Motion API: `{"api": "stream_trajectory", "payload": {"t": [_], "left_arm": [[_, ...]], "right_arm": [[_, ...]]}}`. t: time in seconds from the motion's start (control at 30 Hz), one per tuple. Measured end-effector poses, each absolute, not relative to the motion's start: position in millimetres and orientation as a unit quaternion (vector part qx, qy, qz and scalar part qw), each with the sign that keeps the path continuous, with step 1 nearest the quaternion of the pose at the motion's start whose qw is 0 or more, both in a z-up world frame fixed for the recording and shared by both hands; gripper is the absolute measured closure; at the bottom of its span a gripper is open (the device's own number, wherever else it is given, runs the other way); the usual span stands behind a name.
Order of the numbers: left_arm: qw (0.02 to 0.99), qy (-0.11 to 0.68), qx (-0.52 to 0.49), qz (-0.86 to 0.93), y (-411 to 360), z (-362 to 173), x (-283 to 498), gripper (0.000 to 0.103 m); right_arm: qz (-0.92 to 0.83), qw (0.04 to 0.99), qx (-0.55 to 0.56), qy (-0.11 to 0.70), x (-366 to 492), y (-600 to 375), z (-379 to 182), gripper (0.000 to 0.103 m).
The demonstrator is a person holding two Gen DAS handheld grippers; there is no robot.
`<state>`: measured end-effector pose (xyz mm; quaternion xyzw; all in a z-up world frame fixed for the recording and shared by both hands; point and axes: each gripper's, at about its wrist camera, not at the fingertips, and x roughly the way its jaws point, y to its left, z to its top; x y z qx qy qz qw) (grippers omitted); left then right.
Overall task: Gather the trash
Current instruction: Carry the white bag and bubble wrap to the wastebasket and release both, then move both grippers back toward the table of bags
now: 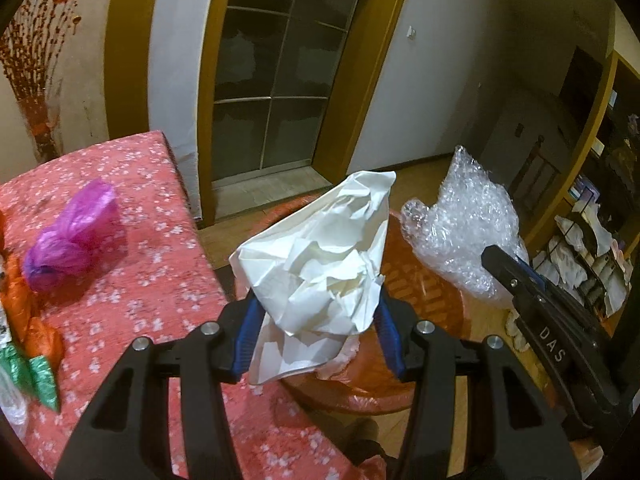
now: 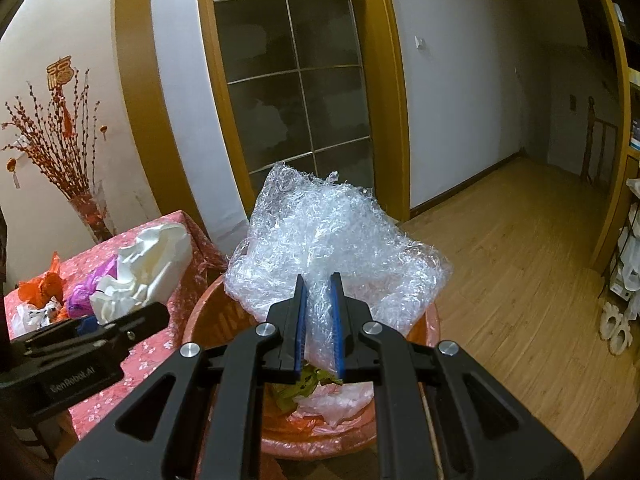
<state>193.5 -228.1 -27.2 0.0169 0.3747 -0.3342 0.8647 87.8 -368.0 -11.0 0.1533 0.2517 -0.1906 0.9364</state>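
Trash count: two pieces held, a handful more on the table, one bin.

Two grippers: the left gripper [image 1: 316, 316] clamps one crumpled white paper [image 1: 320, 256], and the right gripper [image 2: 319, 312] pinches one wad of bubble wrap [image 2: 336, 240]. One orange-red bin [image 2: 432, 320] sits directly under and ahead of both grippers, with at least three scraps inside, below the right gripper's fingers: one yellow-green, one clear, one orange. To the left of the left gripper, one table with a pink flowered cloth [image 1: 160, 264] carries one purple bag [image 1: 76, 236], one orange wrapper [image 1: 32, 320], one green foil piece [image 1: 40, 376] and one clear bag at the frame's edge.
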Motion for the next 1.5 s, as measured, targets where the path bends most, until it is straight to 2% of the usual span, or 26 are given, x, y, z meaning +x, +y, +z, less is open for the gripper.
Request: {"api": "stream_trajectory", "payload": {"t": [0.3,0.5,0.8,0.83,0.87,0.93,1.07,1.5], "left_arm": [[0.857,0.386,0.022,-0.34,-244,-38,206,0.051],[0.855,0.393,0.027,-0.337,-253,-46,209,0.043],[0.854,0.407,0.03,-0.324,-251,-57,213,0.033],[0.854,0.408,0.03,-0.322,-250,-57,213,0.033],[0.855,0.408,0.029,-0.319,-248,-57,214,0.032],[0.857,0.407,0.027,-0.314,-243,-56,214,0.031],[0.866,0.4,0.03,-0.297,-230,-52,211,0.026],[0.89,0.386,0.032,-0.239,-163,-37,197,0.026]], "right_arm": [[-0.19,0.932,0.17,0.257,94,-382,-17,0.092],[-0.184,0.93,0.183,0.261,99,-392,-21,0.091],[-0.185,0.922,0.201,0.274,101,-401,-30,0.076],[-0.186,0.922,0.201,0.274,100,-401,-29,0.07],[-0.189,0.922,0.2,0.272,98,-402,-29,0.06],[-0.194,0.923,0.198,0.267,96,-401,-28,0.049],[-0.201,0.925,0.186,0.264,92,-399,-26,0.042],[-0.178,0.932,0.16,0.273,92,-364,-17,0.041]]}}
